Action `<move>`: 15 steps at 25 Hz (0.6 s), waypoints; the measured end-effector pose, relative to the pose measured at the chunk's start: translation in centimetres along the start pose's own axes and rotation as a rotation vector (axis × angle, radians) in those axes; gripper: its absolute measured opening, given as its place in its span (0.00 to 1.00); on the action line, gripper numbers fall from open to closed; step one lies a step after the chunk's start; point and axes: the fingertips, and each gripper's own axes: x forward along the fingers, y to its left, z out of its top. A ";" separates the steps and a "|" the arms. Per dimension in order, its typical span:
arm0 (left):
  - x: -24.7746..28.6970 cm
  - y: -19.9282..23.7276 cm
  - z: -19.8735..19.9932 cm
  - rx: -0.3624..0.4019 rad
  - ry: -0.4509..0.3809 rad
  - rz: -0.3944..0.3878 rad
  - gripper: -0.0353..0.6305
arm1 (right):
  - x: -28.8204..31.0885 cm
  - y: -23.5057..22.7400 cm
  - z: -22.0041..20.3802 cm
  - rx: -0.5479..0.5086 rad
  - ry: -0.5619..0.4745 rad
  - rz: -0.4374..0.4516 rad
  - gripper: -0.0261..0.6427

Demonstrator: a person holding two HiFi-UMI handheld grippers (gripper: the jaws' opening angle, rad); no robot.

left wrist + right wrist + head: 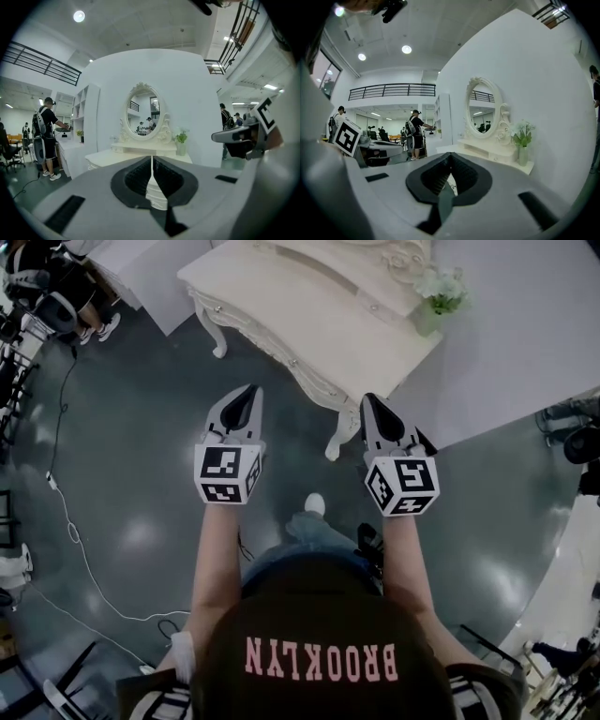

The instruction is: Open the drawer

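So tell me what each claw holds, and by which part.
Nothing. The left claw and the right claw are both shut and empty, short of the dressing table.

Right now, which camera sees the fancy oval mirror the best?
The left gripper view: it faces the mirror nearly straight on, so the whole oval and carved frame show. The right gripper view sees it slanted and narrower. The head view looks down and catches only its carved top edge.
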 end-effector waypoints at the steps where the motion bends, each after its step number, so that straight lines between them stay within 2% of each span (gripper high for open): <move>1: 1.1 0.1 0.0 -0.003 0.002 -0.001 0.07 | 0.8 -1.0 -0.2 0.010 0.007 -0.001 0.03; 7: 6.9 0.6 -0.4 -0.037 0.006 0.002 0.07 | 5.3 -4.9 -0.9 0.039 0.046 0.017 0.03; 10: 9.0 1.2 -0.7 -0.051 0.003 0.003 0.07 | 7.3 -6.1 -1.4 0.088 0.057 0.028 0.03; 15: 11.4 2.7 -2.2 -0.087 0.038 0.002 0.06 | 9.5 -7.7 -2.8 0.146 0.090 0.004 0.03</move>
